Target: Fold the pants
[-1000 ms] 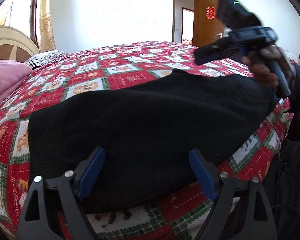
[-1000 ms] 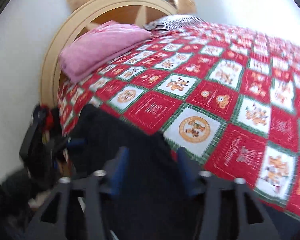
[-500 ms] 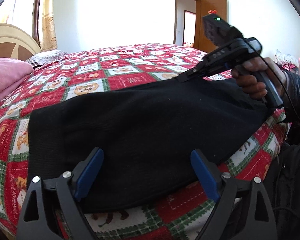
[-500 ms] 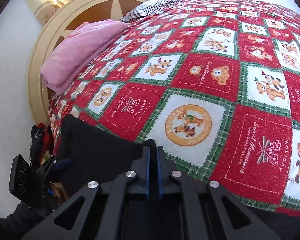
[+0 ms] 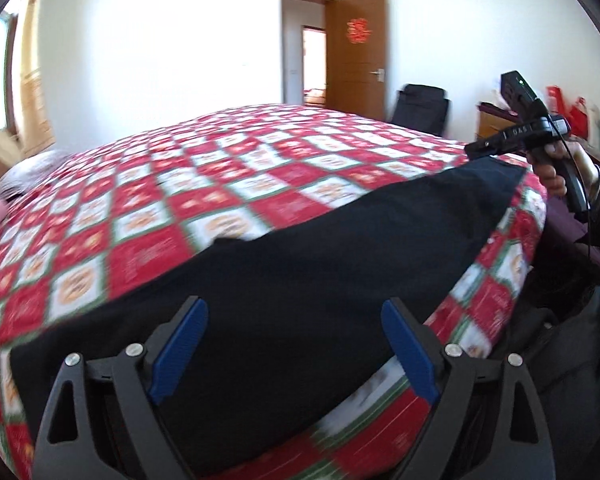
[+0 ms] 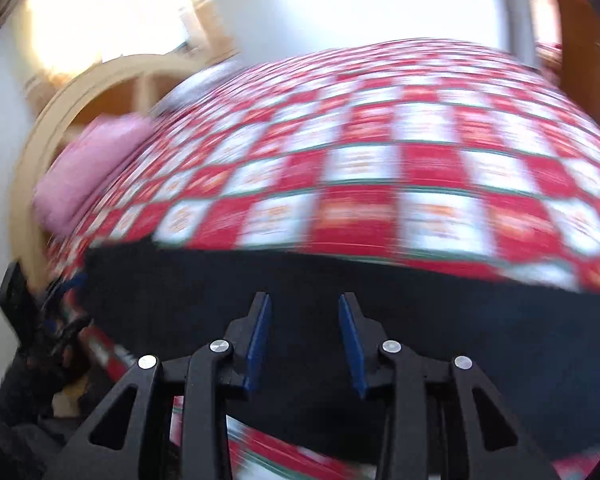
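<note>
I see matt black cloth pants (image 5: 300,280) lying on a printed red, white and green quilt (image 5: 228,184). My left claw (image 5: 295,350) shows matt black plastic arms, blue ribbed pads (image 5: 179,348) and shiny metal pins. A glossy wooden door (image 5: 356,52); a smooth wooden headboard (image 6: 60,108); a soft pink blanket (image 6: 88,164).

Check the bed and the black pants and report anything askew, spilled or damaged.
Nothing stands out. The black pants lie flat and smooth along the near edge of the checked red quilt, with no spill or tear visible. The pink blanket sits by the headboard. Motion blur hides fine detail.
</note>
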